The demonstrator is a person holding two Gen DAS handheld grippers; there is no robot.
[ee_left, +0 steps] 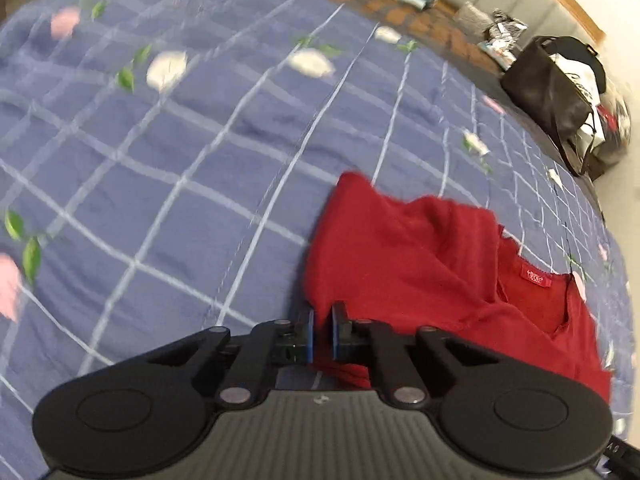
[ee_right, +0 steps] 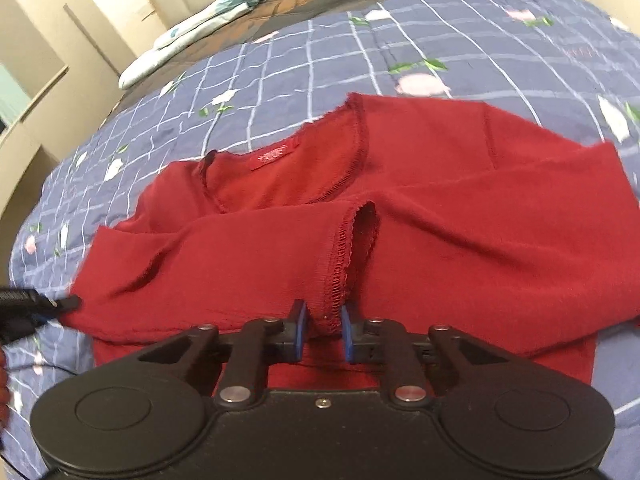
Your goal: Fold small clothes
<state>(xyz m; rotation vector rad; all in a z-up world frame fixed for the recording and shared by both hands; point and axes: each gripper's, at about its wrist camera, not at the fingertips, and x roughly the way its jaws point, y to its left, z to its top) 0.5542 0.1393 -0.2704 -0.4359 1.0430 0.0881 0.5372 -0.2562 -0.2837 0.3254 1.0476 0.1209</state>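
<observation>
Red knit top (ee_right: 400, 208) on the checked quilt (ee_left: 160, 160)
Right gripper (ee_right: 324, 330) pinches its stitched cuff; only left view shows left gripper (ee_left: 322, 334) nipping the edge

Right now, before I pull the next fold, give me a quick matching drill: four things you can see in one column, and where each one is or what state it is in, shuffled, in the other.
Things:
1. red top
2. label
3. black bag
4. right gripper

Places or states:
A. at the far edge of the bed
B. jaws closed on a stitched cuff
C. spread on the checked quilt
D. sewn inside the neckline

Pairs: 1-C, 2-D, 3-A, 4-B
</observation>
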